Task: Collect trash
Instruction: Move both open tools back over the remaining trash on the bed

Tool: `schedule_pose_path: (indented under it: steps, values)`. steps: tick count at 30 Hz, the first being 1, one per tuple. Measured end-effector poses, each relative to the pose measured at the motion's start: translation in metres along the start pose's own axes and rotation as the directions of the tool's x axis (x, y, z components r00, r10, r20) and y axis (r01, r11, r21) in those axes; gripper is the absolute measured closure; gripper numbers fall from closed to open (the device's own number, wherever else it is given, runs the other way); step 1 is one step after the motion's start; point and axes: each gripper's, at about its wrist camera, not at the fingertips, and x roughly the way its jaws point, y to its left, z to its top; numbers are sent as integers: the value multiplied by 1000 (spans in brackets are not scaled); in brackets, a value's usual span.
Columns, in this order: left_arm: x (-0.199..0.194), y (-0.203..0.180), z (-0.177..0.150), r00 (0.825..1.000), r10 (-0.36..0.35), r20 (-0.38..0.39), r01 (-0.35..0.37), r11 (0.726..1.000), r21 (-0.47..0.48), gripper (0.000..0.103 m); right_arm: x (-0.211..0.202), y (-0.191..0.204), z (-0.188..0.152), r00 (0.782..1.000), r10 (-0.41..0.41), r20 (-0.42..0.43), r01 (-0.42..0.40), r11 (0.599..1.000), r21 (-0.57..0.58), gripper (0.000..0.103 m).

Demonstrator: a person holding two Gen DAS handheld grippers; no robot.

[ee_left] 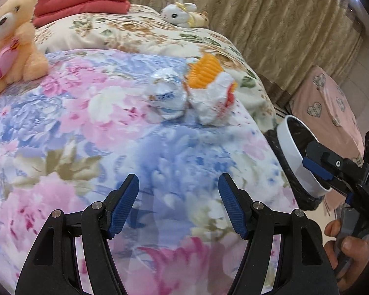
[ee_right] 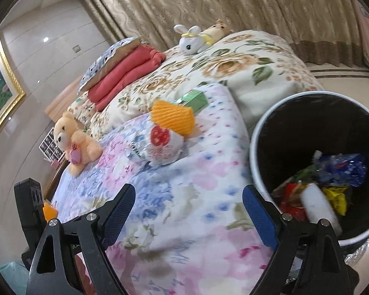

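Note:
Two crumpled white wrappers (ee_left: 166, 95) (ee_left: 212, 103) and an orange ribbed wrapper (ee_left: 204, 71) lie on the floral bed cover (ee_left: 86, 147). My left gripper (ee_left: 179, 206) is open and empty, hovering over the cover short of them. In the right wrist view the wrapper with red print (ee_right: 161, 145), the orange one (ee_right: 173, 118) and a green box (ee_right: 194, 99) lie ahead. My right gripper (ee_right: 188, 213) is open, at the rim of the white bin (ee_right: 253, 152), which holds several wrappers (ee_right: 332, 172). It also shows in the left wrist view (ee_left: 317, 164) at the bin (ee_left: 290, 145).
A peach teddy bear (ee_left: 12, 41) sits on the bed at left, a white bunny toy (ee_left: 179, 12) and folded red blankets (ee_left: 83, 2) farther back. Curtains (ee_left: 270, 24) hang behind. A pink heart-print cover (ee_left: 329, 103) is beyond the bin.

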Motion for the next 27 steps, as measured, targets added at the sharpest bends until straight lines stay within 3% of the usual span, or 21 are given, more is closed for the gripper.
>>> schedule_pose_path:
  steps: [16,27]
  values:
    - [14,27,28,1000,17,-3,-17,1000,-3,35,40,23,17,997,79,-6,-79,997,-12,13]
    - [45,36,67,1000,-22,-20,22,1000,-3,35,90,19,38,993,100,-64,-100,995,11,15]
